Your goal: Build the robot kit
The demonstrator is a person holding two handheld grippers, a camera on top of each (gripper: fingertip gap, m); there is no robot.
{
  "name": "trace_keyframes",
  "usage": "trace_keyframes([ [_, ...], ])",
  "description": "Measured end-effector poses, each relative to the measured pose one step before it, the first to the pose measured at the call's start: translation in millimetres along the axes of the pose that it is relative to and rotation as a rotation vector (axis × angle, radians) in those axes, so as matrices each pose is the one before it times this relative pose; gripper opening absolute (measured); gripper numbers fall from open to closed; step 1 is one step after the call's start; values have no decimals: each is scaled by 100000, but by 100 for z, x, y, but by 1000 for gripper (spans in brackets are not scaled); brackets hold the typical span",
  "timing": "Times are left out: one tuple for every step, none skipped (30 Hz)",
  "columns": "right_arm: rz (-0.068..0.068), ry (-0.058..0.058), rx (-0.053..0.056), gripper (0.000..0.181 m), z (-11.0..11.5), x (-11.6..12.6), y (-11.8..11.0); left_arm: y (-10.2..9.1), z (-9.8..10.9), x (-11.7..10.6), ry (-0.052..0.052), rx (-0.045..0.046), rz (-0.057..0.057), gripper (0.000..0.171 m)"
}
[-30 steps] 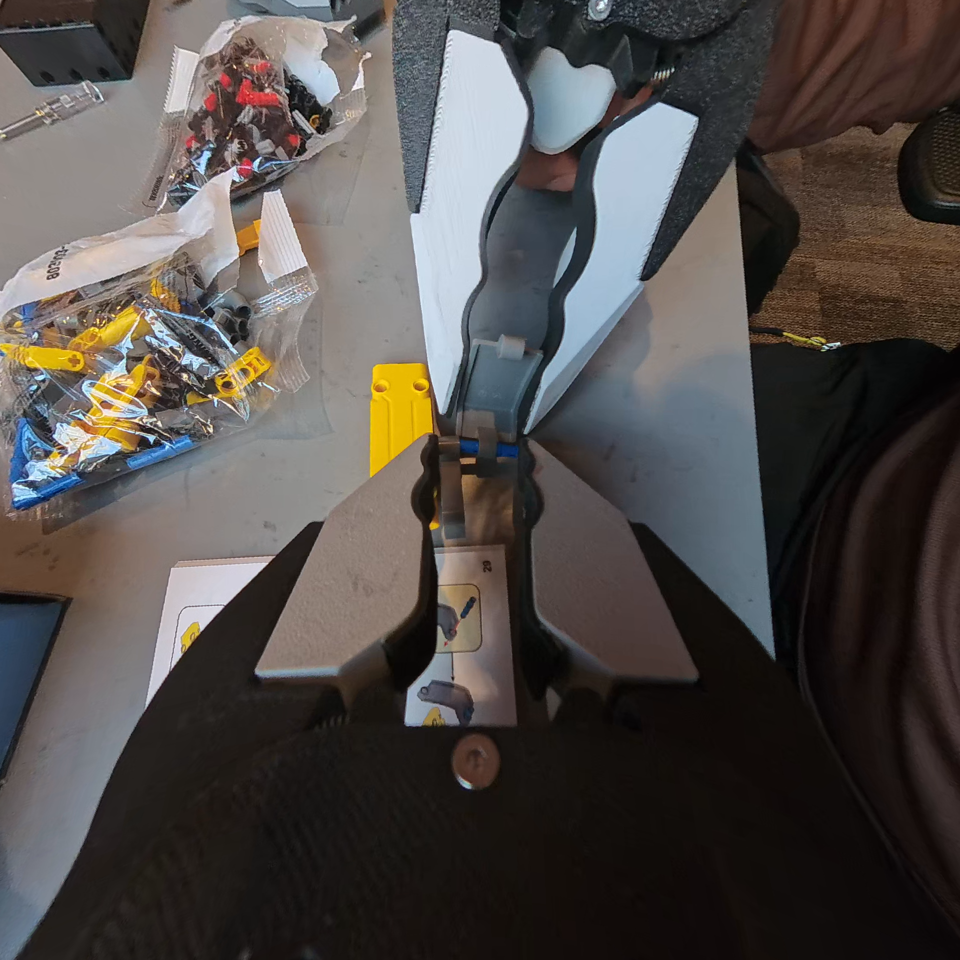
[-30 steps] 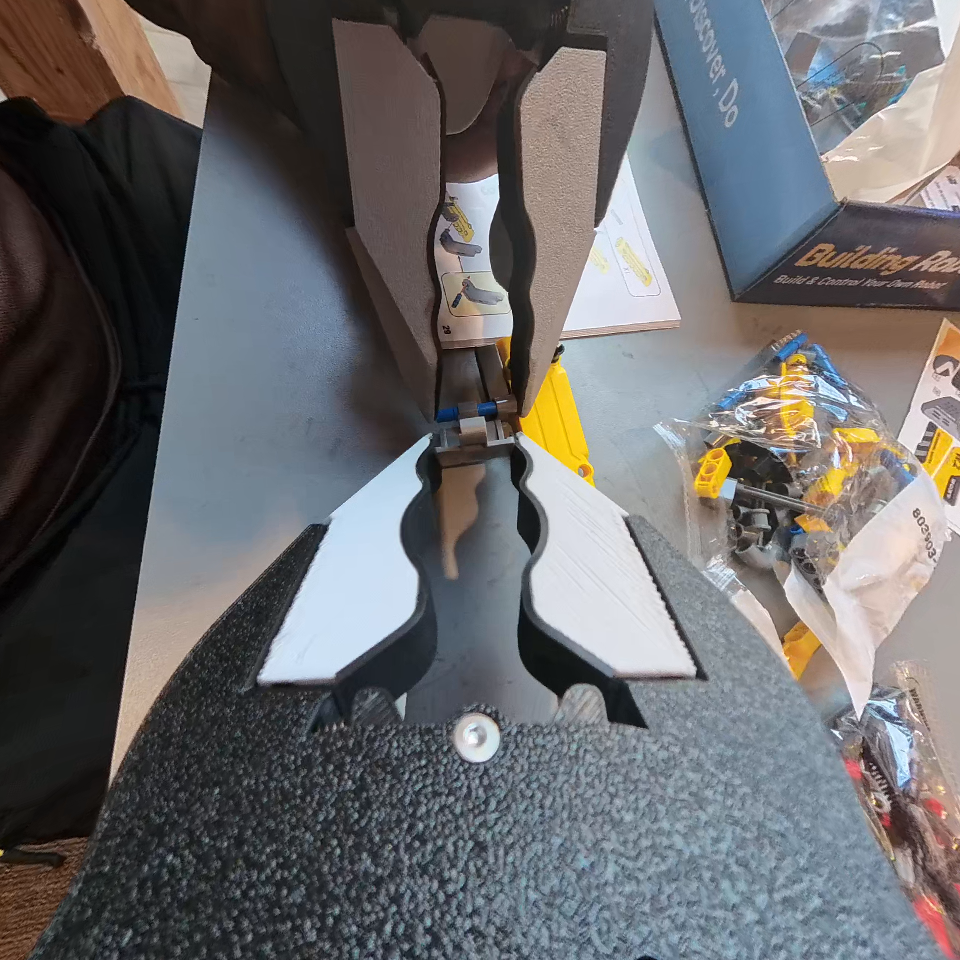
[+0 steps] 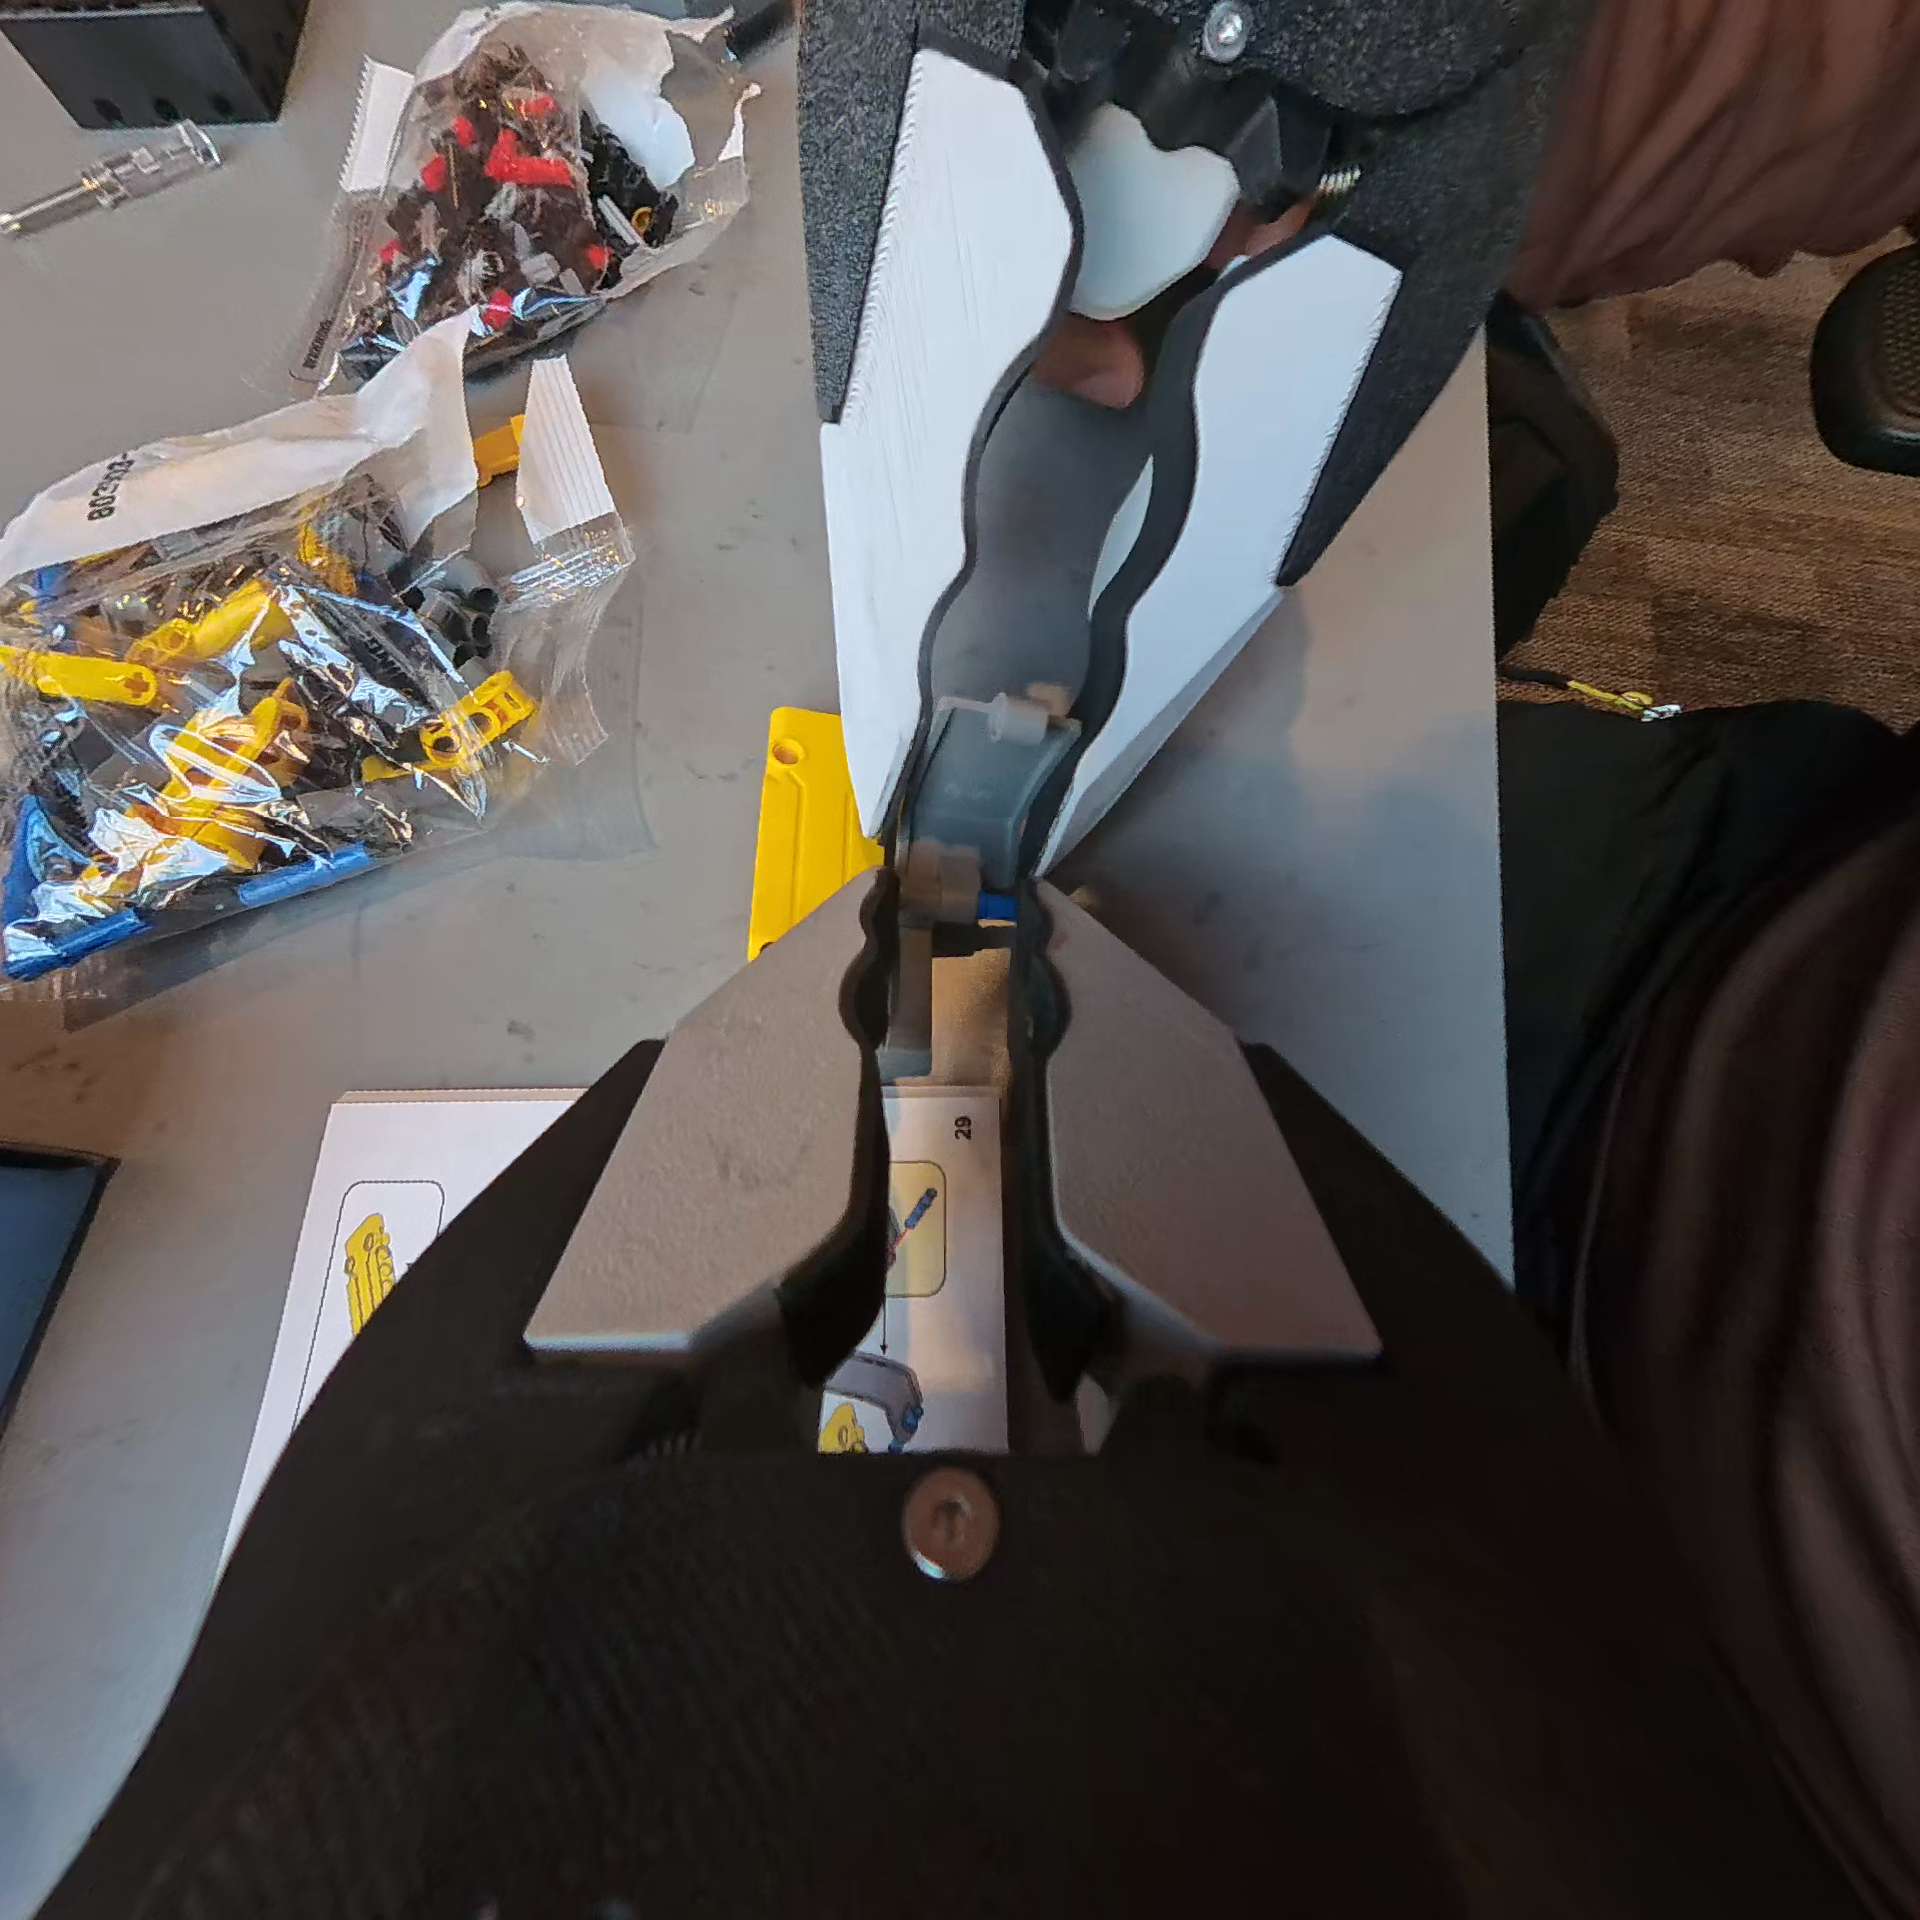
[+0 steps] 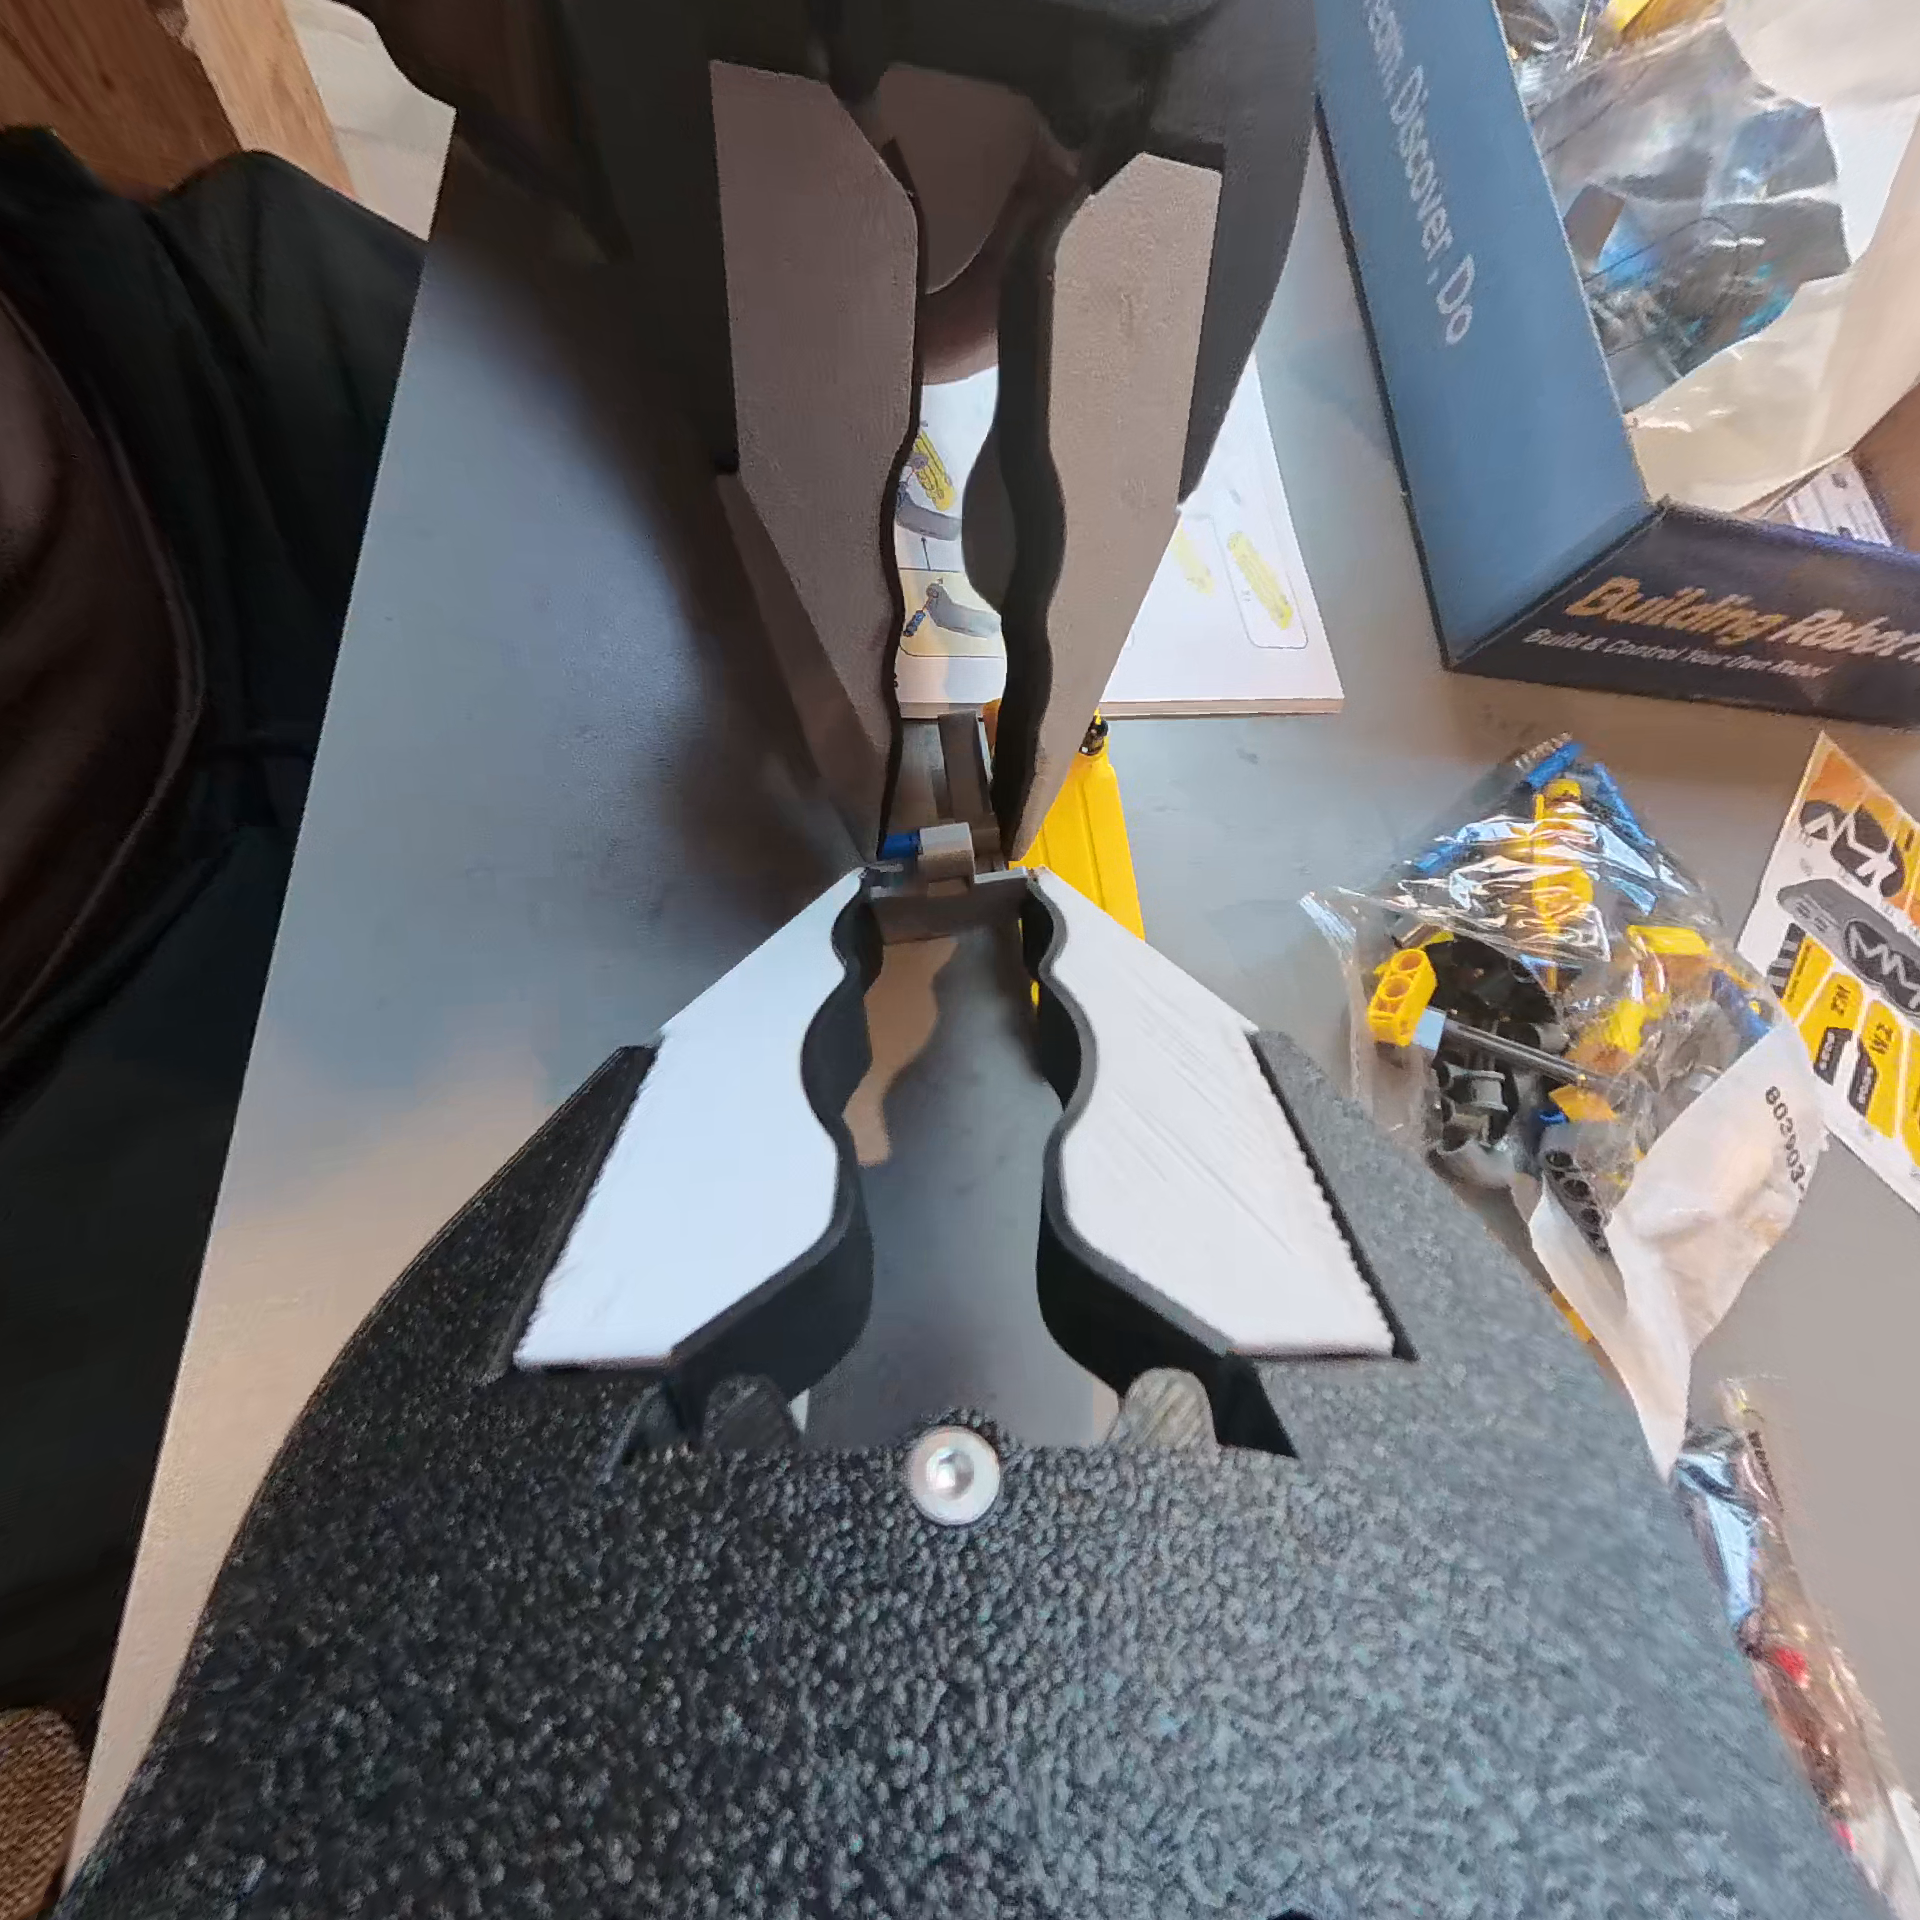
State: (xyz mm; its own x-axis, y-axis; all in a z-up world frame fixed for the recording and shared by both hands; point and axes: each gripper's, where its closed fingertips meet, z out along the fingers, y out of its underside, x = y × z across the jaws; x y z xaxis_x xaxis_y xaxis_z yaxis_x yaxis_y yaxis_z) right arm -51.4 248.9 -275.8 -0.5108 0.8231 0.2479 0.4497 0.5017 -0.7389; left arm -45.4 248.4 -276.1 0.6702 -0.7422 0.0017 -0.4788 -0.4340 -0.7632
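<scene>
Left wrist view: the left gripper (image 3: 951,914), smooth grey fingers nearly closed, pinches a small grey connector (image 3: 940,871) with a blue pin (image 3: 995,904); the right gripper (image 4: 940,883), ribbed white fingers, clamps a curved grey plastic panel (image 4: 935,909), meeting it above the matte grey table (image 4: 540,675).

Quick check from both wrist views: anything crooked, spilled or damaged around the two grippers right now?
Nothing spilled or broken. The left gripper and right gripper meet tip to tip, each shut on a grey part joined at a blue pin. The torn parts bags still contain their pieces. A yellow panel lies flat on the table.
</scene>
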Motion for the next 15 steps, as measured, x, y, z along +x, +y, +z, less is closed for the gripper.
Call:
trace_keyframes([
  [1285,-1011,309,27,-31,3,-18,-67,-3,5,-27,204,-946,20],
  [1066,-1147,471,27,-29,-43,-37,-138,-27,58,206,684,-1000,20],
  [556,-922,482,27,-54,-66,-46,-344,-132,203,927,2160,-588,22],
  [88,-279,343,27,-54,-36,-7,-504,-263,410,1983,2766,-761,30],
  [-12,302,191,27,-54,26,24,-450,-302,261,865,2017,-937,34],
  [181,342,318,27,-87,39,6,-299,-363,80,-484,1133,42,35],
  [355,196,511,30,-120,29,-4,-166,-395,-107,-1655,406,815,36],
  [522,386,593,35,-156,57,20,-50,-437,-225,-2073,-101,752,39],
  [720,735,693,37,-204,127,18,82,-419,-334,-1905,-545,-42,40],
  [725,753,881,39,-230,159,1,261,-310,-376,-1229,-1195,-946,42],
  [743,817,728,41,-210,189,26,504,-164,-436,-815,-2365,-1831,46],
  [740,986,384,43,-186,229,77,600,-57,-439,-781,-2905,-2052,49],
  [721,1465,83,43,-156,289,103,470,2,-291,-193,-1707,-1299,50],
  [749,1420,-2,43,-128,272,113,354,86,-166,384,-630,-1122,51],
  [569,1554,211,43,-142,264,55,336,173,22,1306,-952,-2038,52],
])
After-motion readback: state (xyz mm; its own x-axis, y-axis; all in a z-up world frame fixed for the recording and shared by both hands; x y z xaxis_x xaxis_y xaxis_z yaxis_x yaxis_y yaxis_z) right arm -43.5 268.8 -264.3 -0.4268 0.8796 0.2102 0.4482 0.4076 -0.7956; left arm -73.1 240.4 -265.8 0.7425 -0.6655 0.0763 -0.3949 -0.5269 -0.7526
